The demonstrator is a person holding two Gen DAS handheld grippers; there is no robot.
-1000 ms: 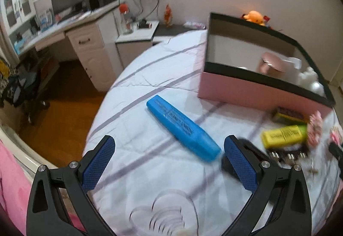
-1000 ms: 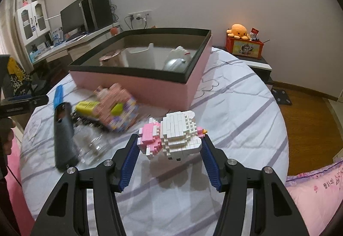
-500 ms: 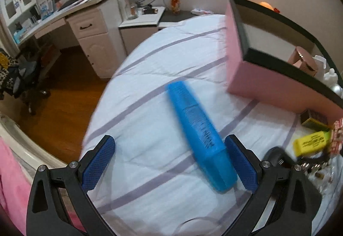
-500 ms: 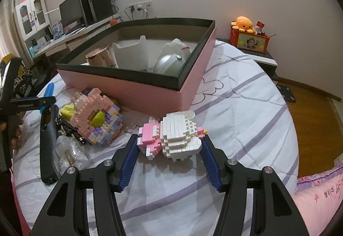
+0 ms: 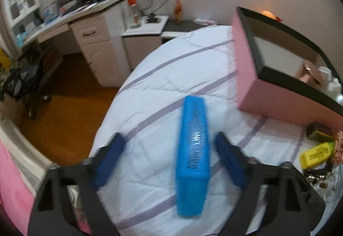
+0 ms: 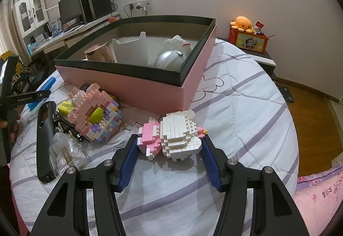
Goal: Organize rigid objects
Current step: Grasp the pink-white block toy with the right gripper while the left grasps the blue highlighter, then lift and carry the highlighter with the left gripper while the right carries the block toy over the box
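Two claws work here: the left gripper (image 5: 169, 157) has just been closing around the blue case (image 5: 193, 154), not touching; the right gripper (image 6: 169, 155) squeezes the white-and-pink block toy (image 6: 173, 135) near the pink box (image 6: 150, 88).

Nothing really readable here: the blue case (image 5: 194, 156) has silver print and the yellow box (image 5: 316, 155) has dark lettering, both too blurred.
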